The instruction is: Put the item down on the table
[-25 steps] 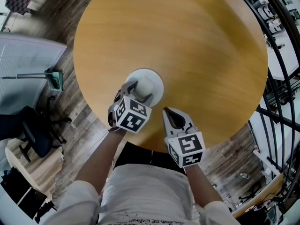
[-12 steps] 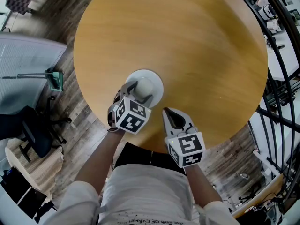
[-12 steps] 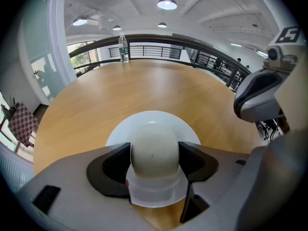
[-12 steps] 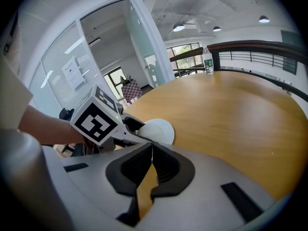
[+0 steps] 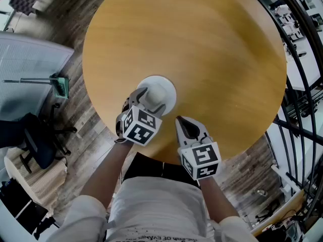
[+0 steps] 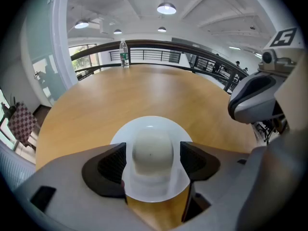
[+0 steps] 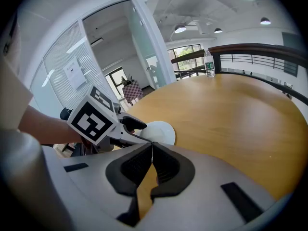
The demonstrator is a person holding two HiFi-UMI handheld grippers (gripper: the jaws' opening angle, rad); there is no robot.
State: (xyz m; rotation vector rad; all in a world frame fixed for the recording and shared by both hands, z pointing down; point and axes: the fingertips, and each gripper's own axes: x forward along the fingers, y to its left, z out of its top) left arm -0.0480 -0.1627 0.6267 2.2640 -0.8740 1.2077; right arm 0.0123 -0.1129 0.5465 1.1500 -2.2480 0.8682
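Item (image 5: 157, 92) sits dead between the jaws of the left gripper (image 5: 151, 99), on the near-left part of the round table (image 5: 202, 49), not far in from the edge by the person. It's a white round thing: flat brim w/ a raised dome in the middle, dome pointing up, smooth and matte, plain bar a tiny dark speck on the dome. Being round it has no long axis, so approach angle matters little; what matters is up vs. sideways. Left gripper view shows the jaws part-open, one pad (image 6: 111, 165) each side of the dome w/ a thin sliver of white between pad and dome on both sides, so prob. not pinching it (can't rule out light contact lower down). Brim looks flat on the wood in the right gripper view, so the put-down seems done or all but. On that reading the left claw's way out is straight up or back toward the person, since a sideways pull would catch the dome. Right gripper (image 7: 151, 146) is near, to the item's right by the table edge, jaws pressed together on nothing.
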